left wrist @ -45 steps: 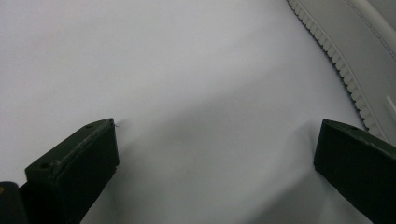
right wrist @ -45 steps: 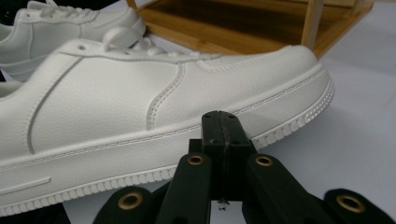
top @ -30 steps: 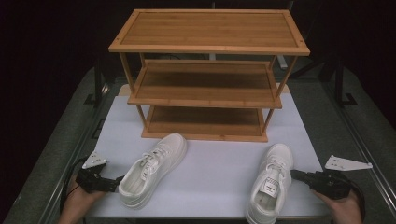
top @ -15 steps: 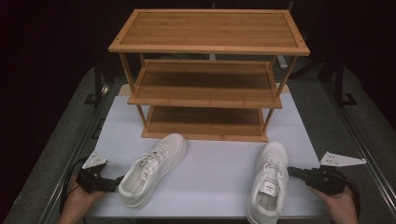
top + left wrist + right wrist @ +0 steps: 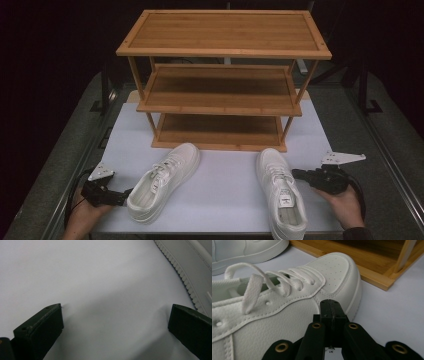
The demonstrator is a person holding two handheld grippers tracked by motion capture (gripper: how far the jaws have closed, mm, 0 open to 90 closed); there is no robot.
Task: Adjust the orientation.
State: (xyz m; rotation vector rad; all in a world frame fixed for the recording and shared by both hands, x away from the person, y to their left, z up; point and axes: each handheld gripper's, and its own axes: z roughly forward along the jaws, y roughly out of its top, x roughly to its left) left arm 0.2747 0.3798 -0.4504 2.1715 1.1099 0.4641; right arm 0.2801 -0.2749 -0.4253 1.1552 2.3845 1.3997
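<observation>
Right gripper (image 5: 299,174), jaws closed on nothing, sits at lower right of the high view just beside the right shoe (image 5: 281,189), whose toe points up-frame at the bamboo rack (image 5: 224,80); left gripper (image 5: 122,196), jaws wide, flanks the left shoe (image 5: 162,180).

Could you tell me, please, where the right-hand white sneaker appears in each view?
High view: the right-hand sneaker lies at lower right, toe toward the bamboo rack.
Left gripper view: not in it; the ribbed sole at top right looks like the other sneaker's.
Right gripper view: it fills the left and centre, just beyond the closed jaws.
Shared landmark: the rack's bottom shelf.
</observation>
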